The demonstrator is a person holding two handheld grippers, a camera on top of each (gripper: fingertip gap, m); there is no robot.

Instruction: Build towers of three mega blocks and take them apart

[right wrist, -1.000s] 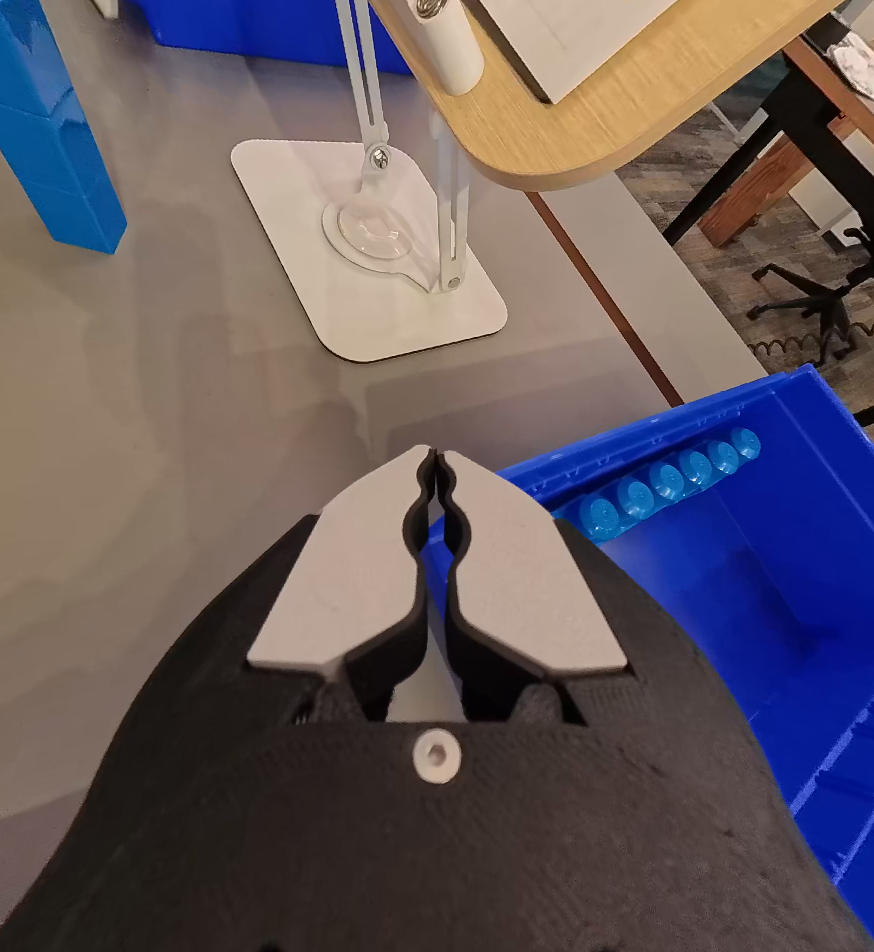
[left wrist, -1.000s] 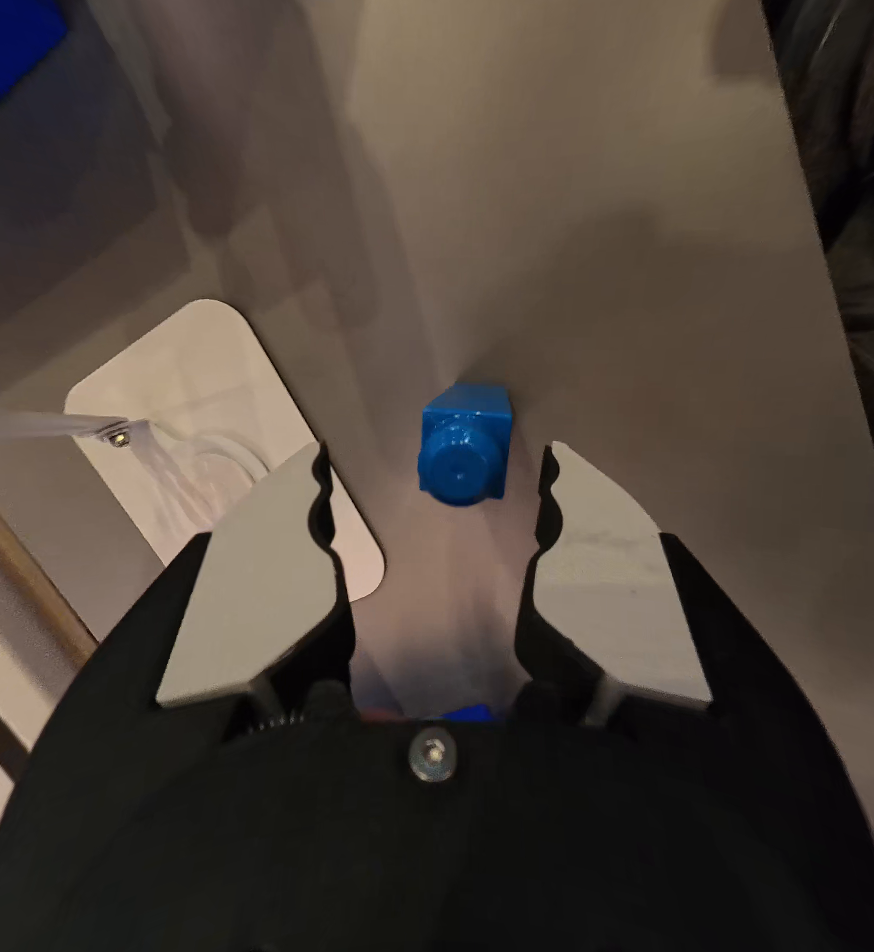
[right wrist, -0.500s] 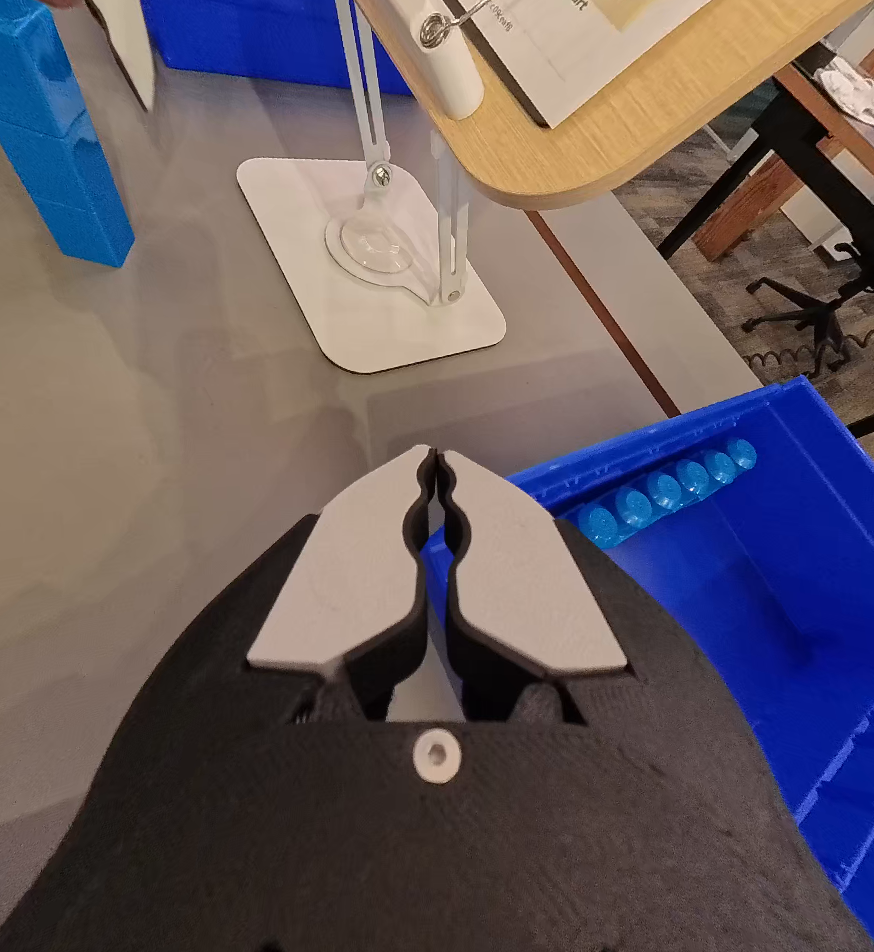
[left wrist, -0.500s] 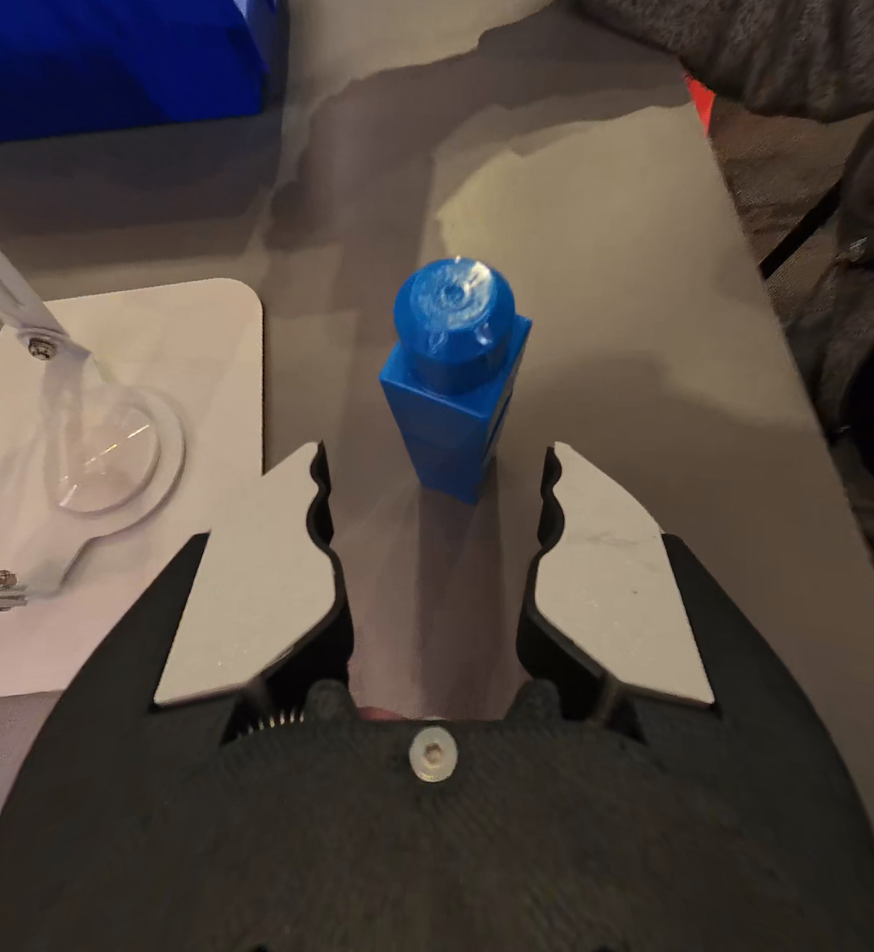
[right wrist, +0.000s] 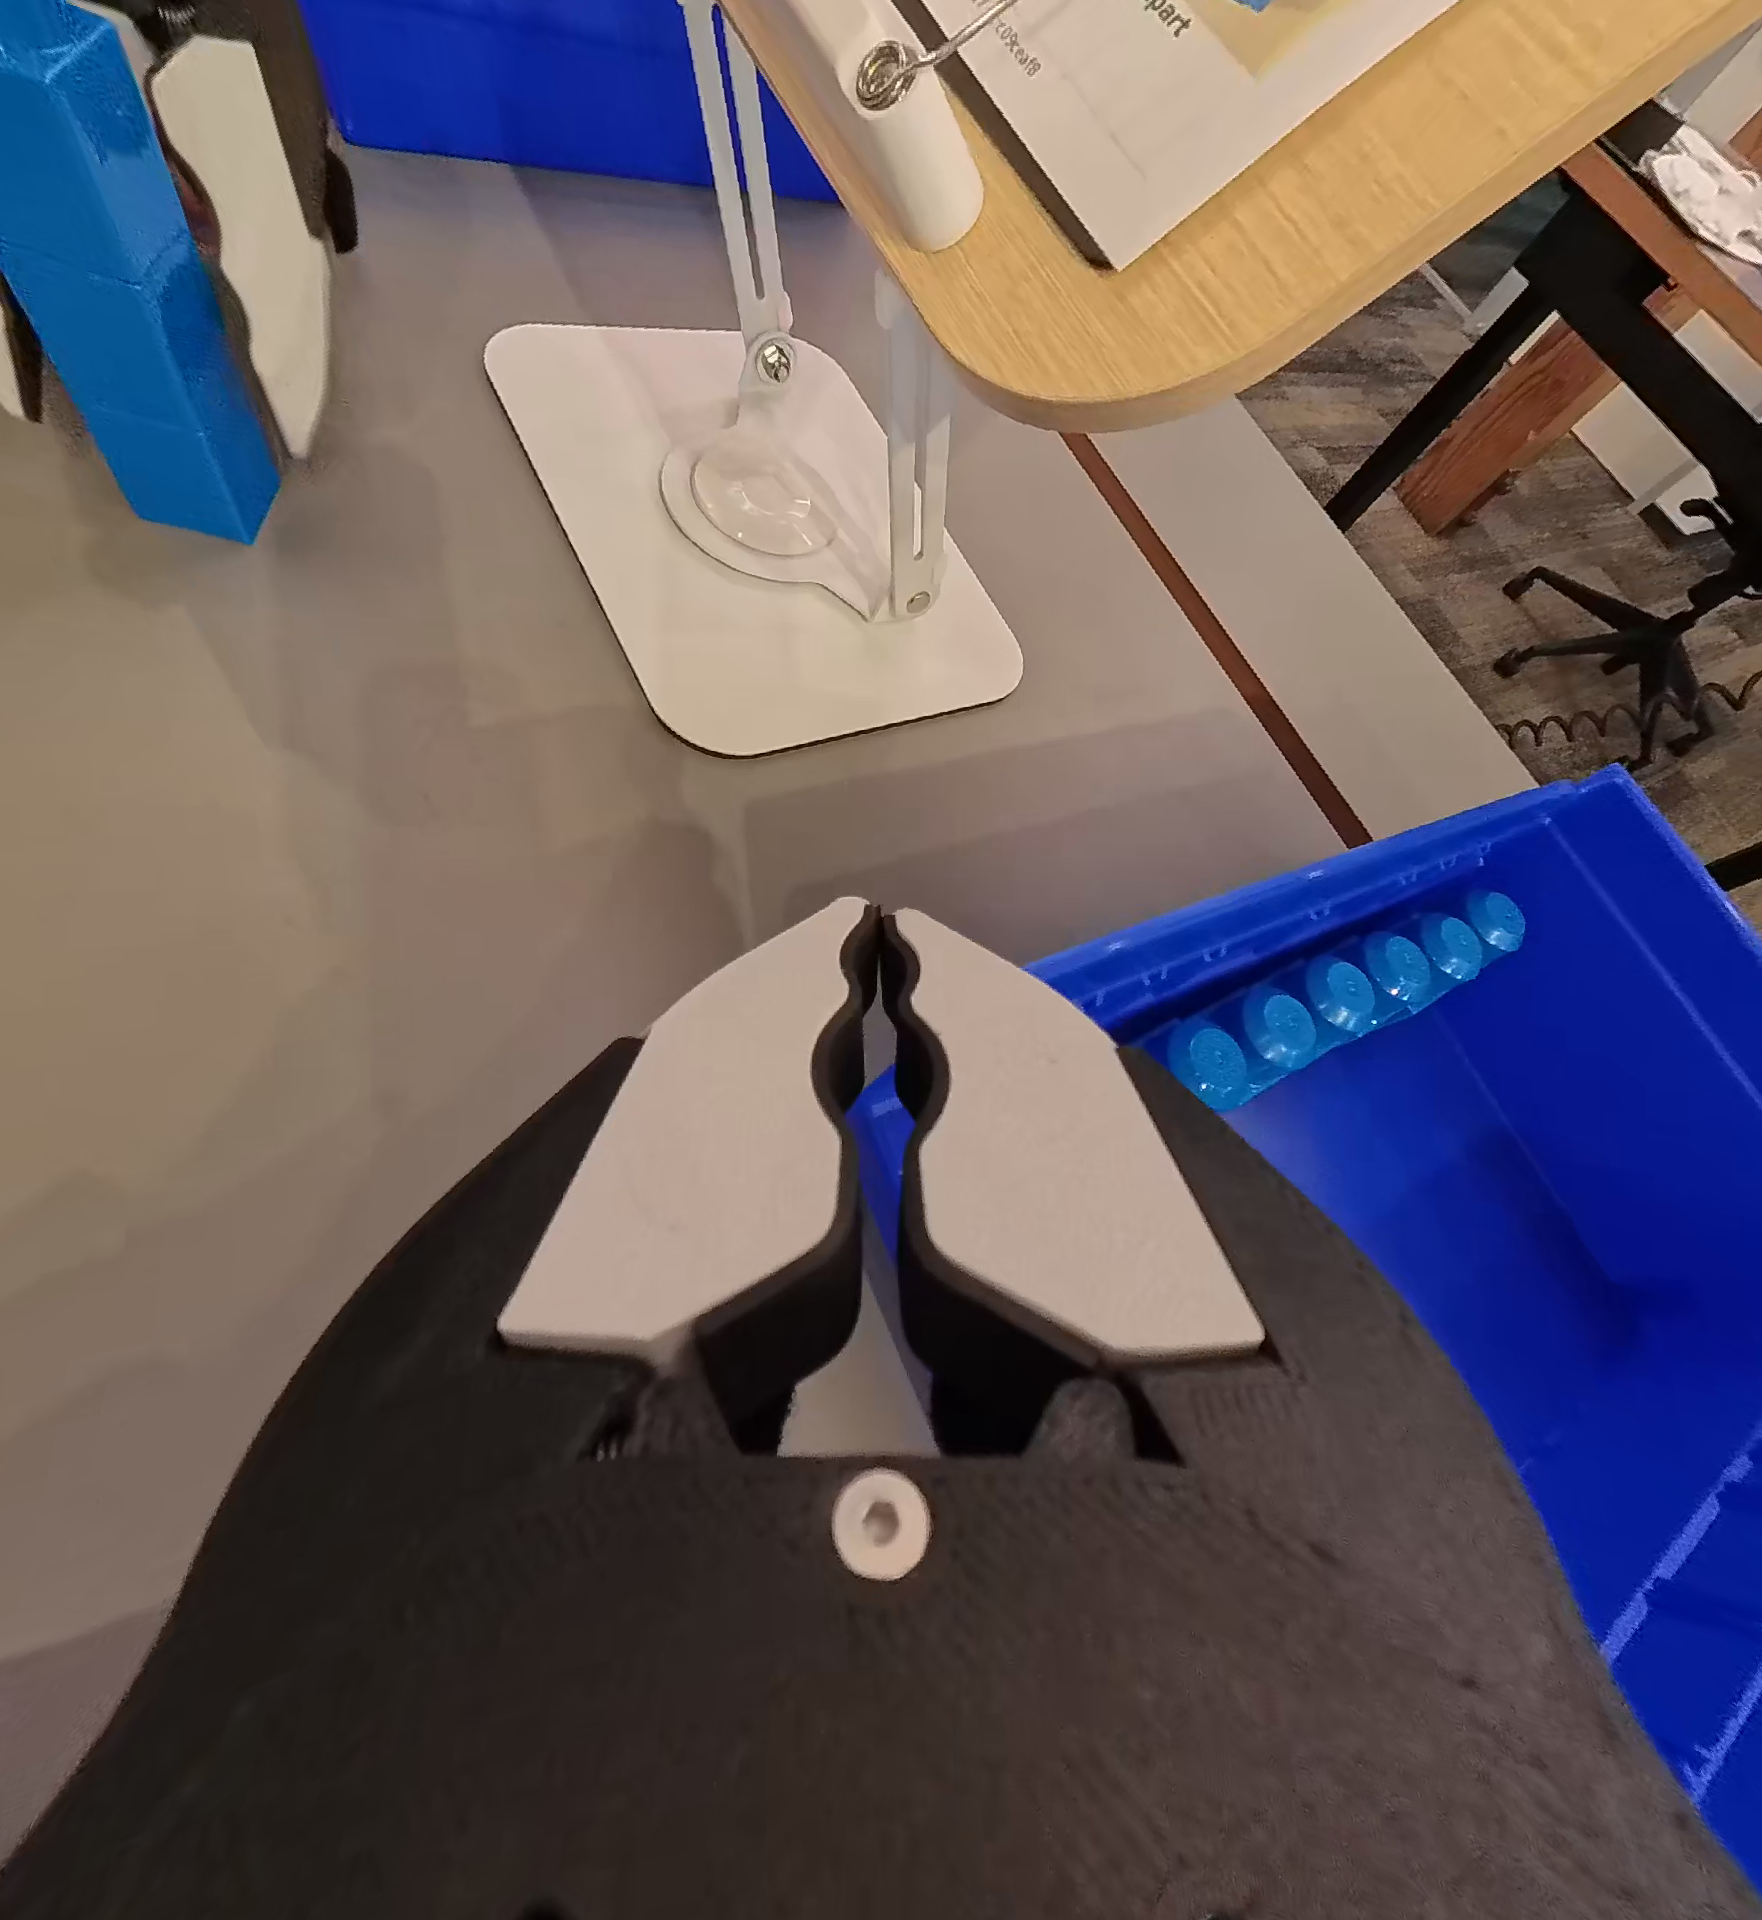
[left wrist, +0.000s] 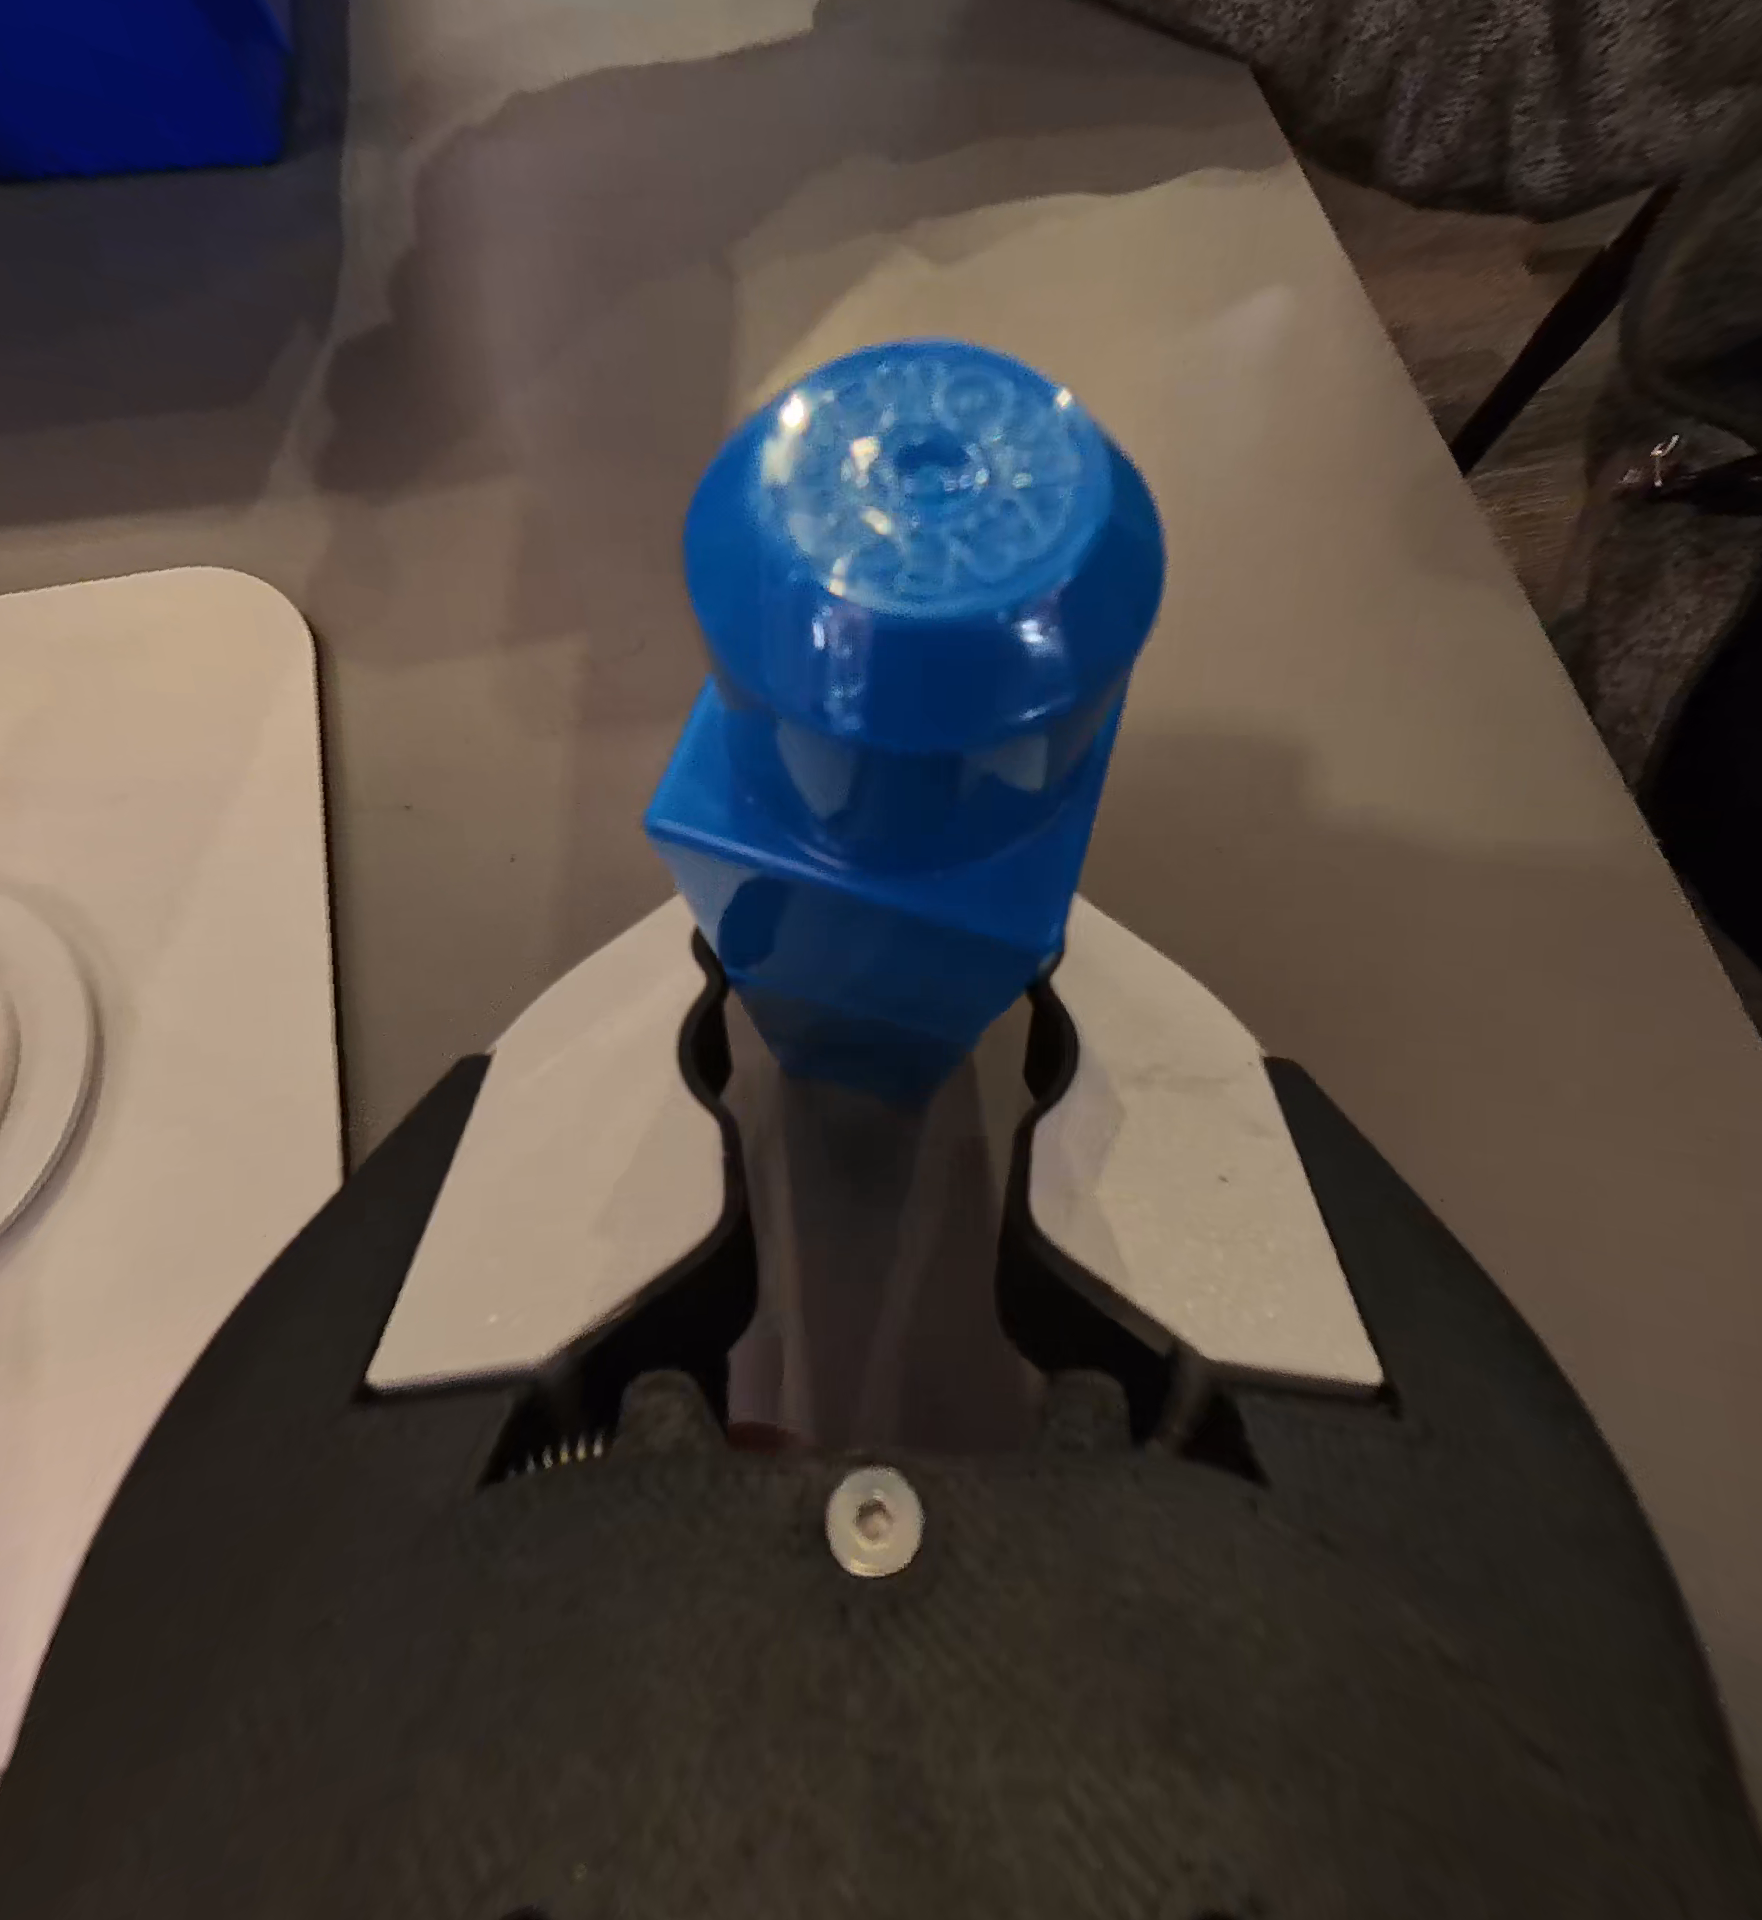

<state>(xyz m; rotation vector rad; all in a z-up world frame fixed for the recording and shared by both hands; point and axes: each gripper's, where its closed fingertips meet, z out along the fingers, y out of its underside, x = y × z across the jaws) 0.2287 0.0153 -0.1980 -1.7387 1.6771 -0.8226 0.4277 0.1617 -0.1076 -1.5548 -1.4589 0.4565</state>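
A blue tower of stacked mega blocks (left wrist: 887, 831) stands upright on the grey table (left wrist: 1272, 727). My left gripper (left wrist: 875, 945) straddles it from above, with a fingertip on each side of its lower part. The jaws have narrowed but I see no firm press, so it counts as open. The right wrist view shows the same tower (right wrist: 118, 312) at the far left between the left gripper's fingers (right wrist: 264, 312). My right gripper (right wrist: 877, 914) is shut and empty, over the near corner of a blue bin (right wrist: 1272, 914). A row of blue blocks (right wrist: 1344, 987) lies inside the bin.
A white stand base (right wrist: 752, 623) with a thin metal arm sits mid-table, left of the tower in the left wrist view (left wrist: 129, 935). A wooden board (right wrist: 1220, 260) overhangs at the back right. Another blue bin (right wrist: 544, 83) stands behind. A person's sleeve (left wrist: 1583, 104) is beyond the table's right edge. Tip to tip, the grippers are about 25 cm apart.
My left gripper moved down over the tower and its jaws narrowed around it. My right gripper stayed shut and almost still beside the bin.
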